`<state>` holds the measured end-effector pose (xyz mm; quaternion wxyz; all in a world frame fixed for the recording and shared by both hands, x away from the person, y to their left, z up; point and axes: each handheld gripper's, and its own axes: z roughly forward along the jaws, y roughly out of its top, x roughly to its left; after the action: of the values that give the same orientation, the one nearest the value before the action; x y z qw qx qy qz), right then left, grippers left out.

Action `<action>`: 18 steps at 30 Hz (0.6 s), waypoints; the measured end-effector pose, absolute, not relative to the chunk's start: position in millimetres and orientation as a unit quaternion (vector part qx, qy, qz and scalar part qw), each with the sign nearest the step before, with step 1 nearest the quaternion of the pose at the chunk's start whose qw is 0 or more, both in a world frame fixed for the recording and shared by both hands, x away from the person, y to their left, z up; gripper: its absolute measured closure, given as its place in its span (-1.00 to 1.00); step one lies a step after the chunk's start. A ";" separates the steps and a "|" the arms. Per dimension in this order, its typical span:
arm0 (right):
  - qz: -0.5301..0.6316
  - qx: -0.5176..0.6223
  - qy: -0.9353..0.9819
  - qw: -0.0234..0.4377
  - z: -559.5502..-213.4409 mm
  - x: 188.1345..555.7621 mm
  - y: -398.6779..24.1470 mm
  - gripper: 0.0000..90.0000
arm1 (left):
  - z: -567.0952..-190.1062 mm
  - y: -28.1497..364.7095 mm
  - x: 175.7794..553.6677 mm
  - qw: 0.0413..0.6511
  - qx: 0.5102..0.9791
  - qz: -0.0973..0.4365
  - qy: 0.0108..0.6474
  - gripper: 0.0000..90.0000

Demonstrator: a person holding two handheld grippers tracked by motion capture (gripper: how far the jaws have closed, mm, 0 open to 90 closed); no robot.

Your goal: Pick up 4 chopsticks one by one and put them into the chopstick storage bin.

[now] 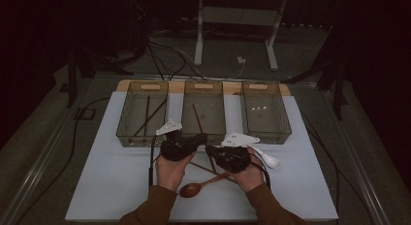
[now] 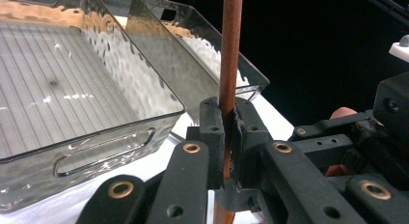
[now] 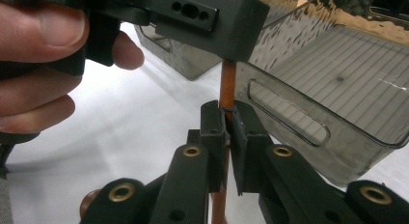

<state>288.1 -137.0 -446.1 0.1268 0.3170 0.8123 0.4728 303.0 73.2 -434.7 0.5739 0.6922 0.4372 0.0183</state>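
From the high view, the left gripper and the right gripper meet just in front of the middle bin, their tips nearly touching. A chopstick runs from between those tips up over the front wall of the middle bin. Another thin stick lies on the white mat under the grippers, nearer the person than the middle bin. A wooden spoon lies further toward the person, and a white spoon lies beside the right gripper, on the right-hand side of the middle bin's front. Two dark sticks lie in the left bin, the neighbour of the middle bin on one side; the right bin is its neighbour on the other.

In the left gripper view, the jaws of the left gripper are clamped on the chopstick, which rises upright between the pads and past the corner of the middle bin.

In the right gripper view, the right gripper pinches the same chopstick just below the left gripper's tip, with the middle bin's front wall just beside it. The person's fingers wrap the left gripper's body.
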 end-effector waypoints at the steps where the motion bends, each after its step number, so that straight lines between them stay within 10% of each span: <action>1: 0.473 0.317 0.812 0.127 -446.1 288.1 -137.0 0.86 | -434.1 72.9 303.4 0.572 0.693 0.018 0.437 0.91; 18: 0.440 0.372 0.802 0.154 -446.2 294.3 -149.6 -0.84 | -422.6 95.1 305.9 0.553 0.696 0.044 0.457 0.92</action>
<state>294.3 -149.6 -446.2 0.1542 0.3720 0.8024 0.4404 305.9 95.1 -422.6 0.5527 0.6956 0.4568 0.0443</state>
